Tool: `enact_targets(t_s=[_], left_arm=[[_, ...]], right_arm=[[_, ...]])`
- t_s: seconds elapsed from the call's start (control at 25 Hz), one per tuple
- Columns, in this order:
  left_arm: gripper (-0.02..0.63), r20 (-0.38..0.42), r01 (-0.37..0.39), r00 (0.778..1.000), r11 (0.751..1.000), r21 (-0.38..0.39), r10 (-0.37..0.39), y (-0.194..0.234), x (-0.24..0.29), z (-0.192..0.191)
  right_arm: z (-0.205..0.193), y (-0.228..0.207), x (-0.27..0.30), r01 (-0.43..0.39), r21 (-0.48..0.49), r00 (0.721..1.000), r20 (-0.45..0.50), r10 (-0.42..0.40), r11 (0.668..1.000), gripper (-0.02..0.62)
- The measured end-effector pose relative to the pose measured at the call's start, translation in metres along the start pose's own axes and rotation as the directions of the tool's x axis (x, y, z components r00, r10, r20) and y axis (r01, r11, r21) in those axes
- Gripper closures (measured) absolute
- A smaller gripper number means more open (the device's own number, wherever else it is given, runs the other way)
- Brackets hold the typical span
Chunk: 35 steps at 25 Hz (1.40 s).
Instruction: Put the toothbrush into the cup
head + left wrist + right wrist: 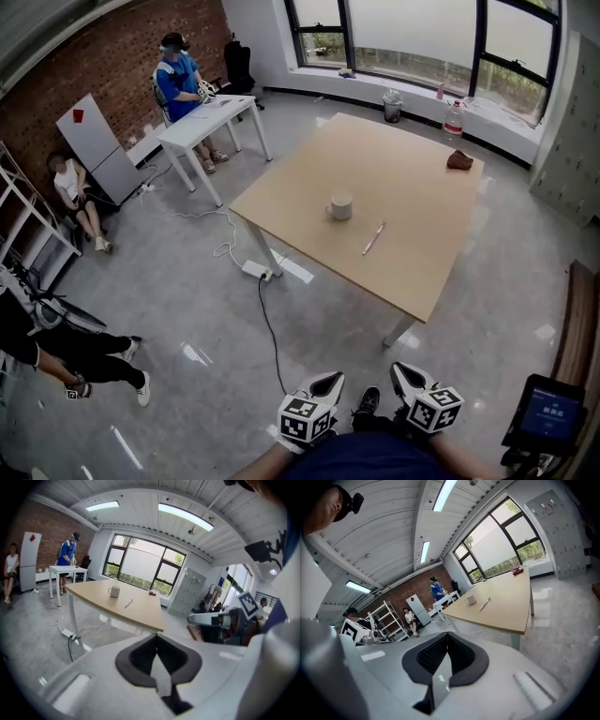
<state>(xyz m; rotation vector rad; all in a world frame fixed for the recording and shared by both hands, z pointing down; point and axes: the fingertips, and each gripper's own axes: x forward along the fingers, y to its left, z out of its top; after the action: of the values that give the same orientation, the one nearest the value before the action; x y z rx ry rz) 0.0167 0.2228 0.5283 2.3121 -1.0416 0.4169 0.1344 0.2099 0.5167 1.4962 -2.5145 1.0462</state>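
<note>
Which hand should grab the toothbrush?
Probably the right. The thin pale toothbrush lies right of the white round cup, on the right tool's side; the left tool lines up with the cup. Both are shut, empty.

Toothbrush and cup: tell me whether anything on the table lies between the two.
Nothing visible does. The toothbrush lies flat on bare table just right of the cup in the head view, apart from it. The brown object sits at the far corner, well off that line.
</note>
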Motion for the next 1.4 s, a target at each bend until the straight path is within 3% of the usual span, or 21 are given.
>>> enact_targets(t_s=[0.44, 1.0, 1.4], left_arm=[[0.601, 0.003, -0.016, 1.000, 0.999, 0.045, 0.016, -0.016, 0.056, 0.044], [0.601, 0.035, -0.107, 0.993, 0.994, -0.029, 0.108, 0.024, 0.074, 0.058], [0.601, 0.060, -0.045, 0.997, 0.999, -0.013, 0.046, 0.057, 0.106, 0.099]], right_arm=[[0.052, -0.047, 0.016, -0.041, 0.015, 0.999, 0.009, 0.041, 0.999, 0.583], [0.076, -0.061, 0.053, -0.063, -0.017, 0.998, -0.024, 0.062, 0.998, 0.583], [0.108, -0.071, 0.096, -0.012, -0.047, 1.000, -0.011, 0.012, 0.999, 0.584]])
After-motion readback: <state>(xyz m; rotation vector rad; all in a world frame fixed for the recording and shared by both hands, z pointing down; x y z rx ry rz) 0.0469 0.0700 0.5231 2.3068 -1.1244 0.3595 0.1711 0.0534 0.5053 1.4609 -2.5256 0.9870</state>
